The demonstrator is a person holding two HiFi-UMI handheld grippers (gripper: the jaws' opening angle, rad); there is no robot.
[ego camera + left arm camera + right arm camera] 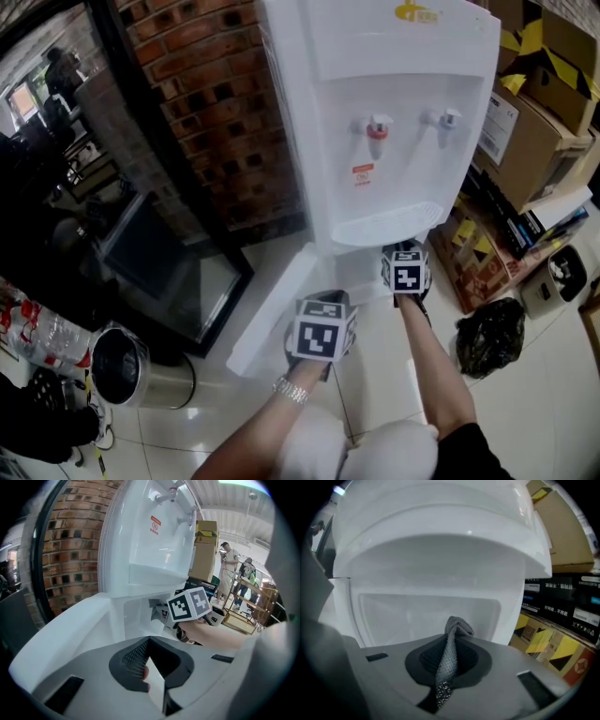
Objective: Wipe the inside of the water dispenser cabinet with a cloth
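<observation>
The white water dispenser [394, 112] stands against a brick wall, its lower cabinet door [272, 314] swung open to the left. My left gripper [323, 330] is at that door's free edge, and its own view shows the jaws [152, 674] shut on a thin white edge of the door. My right gripper [405, 272] sits under the drip tray at the cabinet mouth. It is shut on a grey knitted cloth [452, 641] that sticks up in front of the white cabinet interior [426, 613]. The left gripper view shows the cabinet opening [140, 611] with the right gripper [190, 604] at it.
Cardboard boxes [530, 122] are stacked to the right of the dispenser, with a black bag [487, 333] on the floor below them. A steel bin [131, 367] and a dark framed panel [159, 272] stand to the left. People [229, 569] are far off.
</observation>
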